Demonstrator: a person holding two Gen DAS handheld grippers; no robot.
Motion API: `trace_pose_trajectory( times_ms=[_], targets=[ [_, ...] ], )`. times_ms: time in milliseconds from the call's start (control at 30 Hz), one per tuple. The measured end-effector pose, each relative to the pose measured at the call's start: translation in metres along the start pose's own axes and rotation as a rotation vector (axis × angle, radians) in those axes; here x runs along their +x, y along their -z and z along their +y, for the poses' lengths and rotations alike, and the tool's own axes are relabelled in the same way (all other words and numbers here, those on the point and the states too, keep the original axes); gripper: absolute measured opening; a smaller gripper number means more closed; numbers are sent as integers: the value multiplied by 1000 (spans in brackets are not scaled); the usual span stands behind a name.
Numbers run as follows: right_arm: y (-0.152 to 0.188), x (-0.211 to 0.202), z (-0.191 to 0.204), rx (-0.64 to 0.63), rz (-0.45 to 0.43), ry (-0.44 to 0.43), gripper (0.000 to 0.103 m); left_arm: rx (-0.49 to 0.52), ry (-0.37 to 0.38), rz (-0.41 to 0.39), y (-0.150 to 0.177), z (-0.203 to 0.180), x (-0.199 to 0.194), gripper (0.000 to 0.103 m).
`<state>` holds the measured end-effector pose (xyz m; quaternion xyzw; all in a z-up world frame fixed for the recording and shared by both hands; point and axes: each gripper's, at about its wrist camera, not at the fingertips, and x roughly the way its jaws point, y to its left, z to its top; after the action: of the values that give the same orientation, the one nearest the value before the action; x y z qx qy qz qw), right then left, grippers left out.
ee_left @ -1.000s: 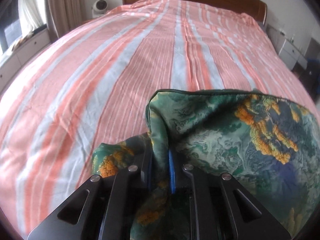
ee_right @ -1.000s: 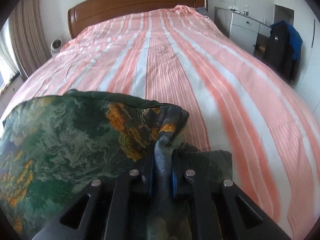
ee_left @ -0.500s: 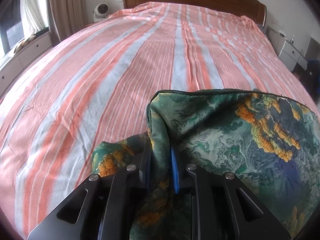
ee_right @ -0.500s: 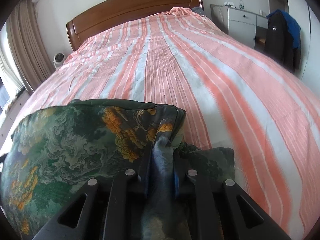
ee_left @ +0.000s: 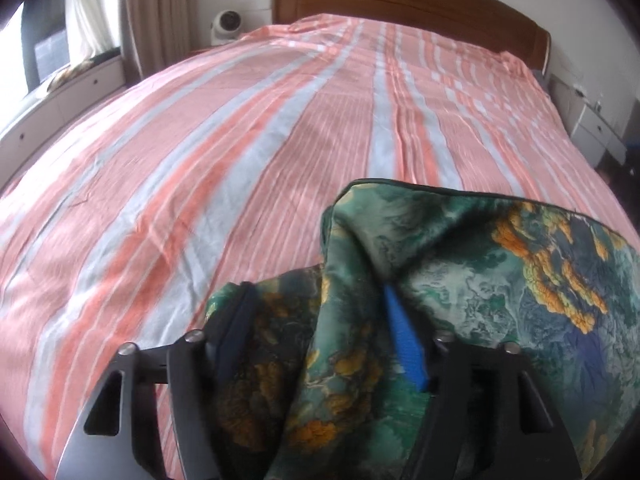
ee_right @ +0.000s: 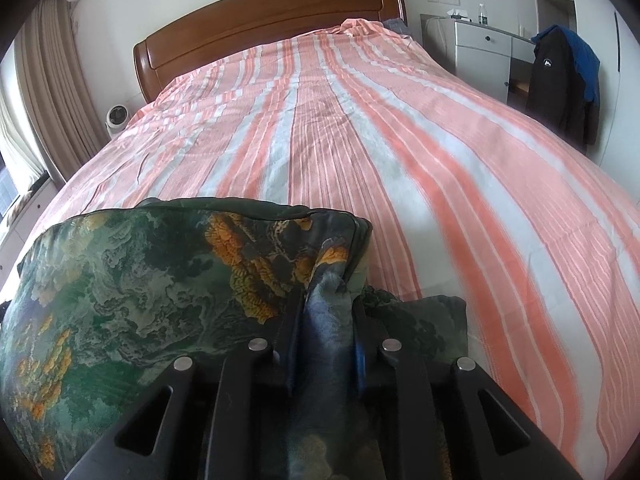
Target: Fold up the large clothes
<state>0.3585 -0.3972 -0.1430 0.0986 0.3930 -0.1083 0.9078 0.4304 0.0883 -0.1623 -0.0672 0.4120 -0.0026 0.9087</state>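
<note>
A green garment with orange and blue print (ee_left: 500, 272) lies folded at the near end of the striped bed (ee_left: 240, 140). My left gripper (ee_left: 320, 304) stands open, its fingers wide apart, with the garment's left corner draped loosely between them. My right gripper (ee_right: 324, 304) is shut on the garment's right corner (ee_right: 326, 316), which bunches up between the pads. The garment (ee_right: 140, 288) spreads to the left in the right wrist view.
A wooden headboard (ee_right: 272, 36) stands at the far end. A white fan (ee_left: 226, 26) and curtains (ee_left: 160, 12) are at the far left. A white dresser (ee_right: 480, 56) and a dark jacket (ee_right: 564, 76) stand to the right.
My left gripper has opened and let go of the garment's left corner. Both grippers have moved slightly forward over the bed. The right gripper stays shut on the cloth.
</note>
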Motion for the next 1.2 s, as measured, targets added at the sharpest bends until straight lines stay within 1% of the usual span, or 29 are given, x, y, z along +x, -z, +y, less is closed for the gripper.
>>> trace_pose_trajectory(
  times_ms=[133,267,300,333,400,433,500,533,567,600,633,667,700,733,767,833,867,900,933,967,1033,1133,1167,1200],
  targets=[
    [1,-1,1,-3,-4,9,23,-8,3,2,0,1,0,71],
    [1,-1,-1,7,-3,-3,24,-6,-14,2,-1,1,-1,75],
    [0,-2,-2,12,-2,-5,25,-9,-27,1,-1,1,-2,79],
    [0,-2,-2,18,-3,-5,26,-12,-45,-1,0,0,-4,88],
    [0,-4,-3,26,-9,8,31,-36,-87,12,1,2,-7,100],
    [0,-5,-3,27,-11,17,34,-49,-83,31,0,4,-7,100],
    [-1,-4,-5,28,1,20,36,-70,-72,87,-6,8,-15,99],
    [-3,-4,-6,33,12,14,38,-82,-74,84,-8,9,-25,99],
    [-5,-5,-8,43,23,5,42,-91,-63,62,-9,9,-37,99],
    [-6,-5,-10,52,33,-3,45,-83,-32,32,-8,5,-53,100],
    [-9,-8,-13,65,44,-14,54,-57,-9,19,-8,-2,-66,100],
    [-12,-11,-16,74,49,-20,70,-26,6,18,-8,-10,-76,100],
    [-15,-16,-18,81,49,-23,80,23,32,13,-6,-23,-88,100],
    [-18,-26,-19,84,37,-6,93,60,50,13,-5,-34,-96,100],
    [-19,-36,-20,85,14,15,95,98,70,14,-2,-46,-104,100],
    [-22,-66,-21,82,-66,85,95,167,116,25,2,-75,-114,100],
    [-21,-83,-21,85,-106,107,95,191,132,31,4,-88,-116,100],
    [-20,-96,-21,89,-134,107,95,218,146,43,5,-104,-116,100],
    [-15,-112,-20,91,-163,93,95,235,154,55,5,-119,-114,100],
    [-6,-132,-18,89,-190,59,96,251,164,74,5,-135,-110,100],
    [21,-161,-13,63,-207,-11,96,274,166,91,1,-160,-103,100],
    [75,-196,-7,10,-198,-96,97,320,164,91,3,-198,-93,100],
    [102,-207,-6,-7,-180,-125,97,350,158,96,6,-211,-87,100],
    [119,-212,-8,-10,-165,-137,97,373,146,105,10,-218,-82,100]
  ],
)
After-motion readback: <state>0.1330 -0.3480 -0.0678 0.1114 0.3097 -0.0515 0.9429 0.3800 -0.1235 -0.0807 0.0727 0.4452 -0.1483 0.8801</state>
